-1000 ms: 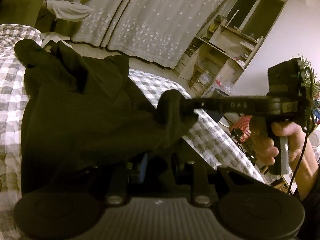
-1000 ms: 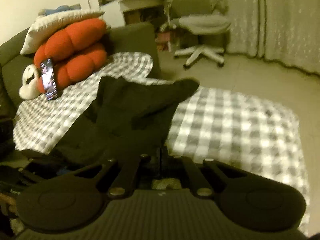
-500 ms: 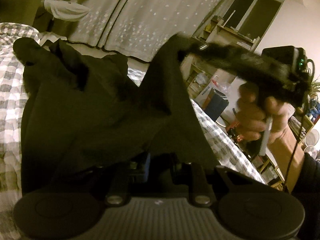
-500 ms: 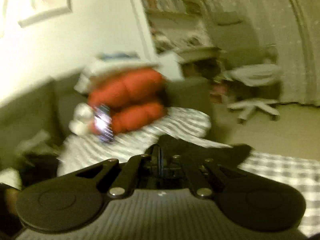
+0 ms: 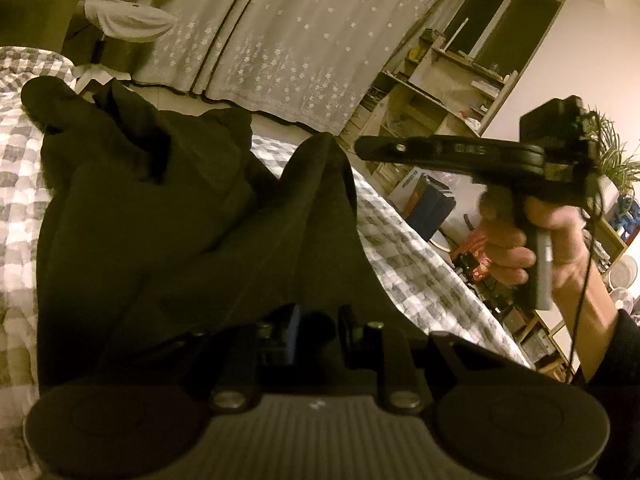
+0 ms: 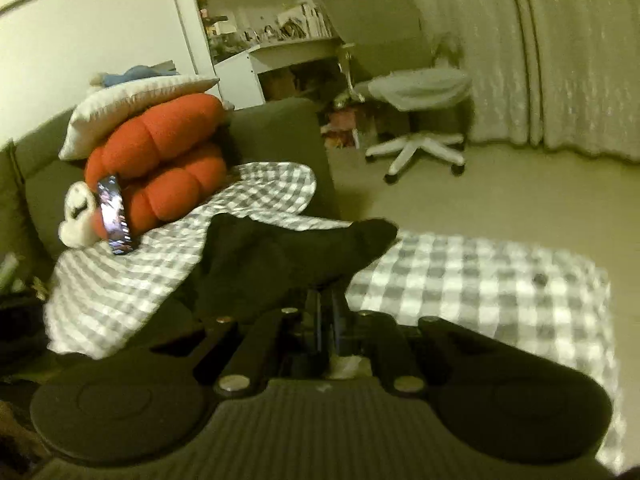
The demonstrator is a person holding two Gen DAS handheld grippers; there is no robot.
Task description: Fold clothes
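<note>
Lettering on right gripper [image 5: 362, 148] arm too blurred to read.

Black garment [image 5: 168, 240], grey-white checked cover [image 6: 480, 280]

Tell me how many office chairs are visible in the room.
1. The office chair stands on the floor by the curtain, beyond the checked blanket. Others may be hidden outside the views.

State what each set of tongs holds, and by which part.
Left tongs pinch the dark fabric garment at its near edge. Right tongs, jaws just opening, hold nothing.
</note>
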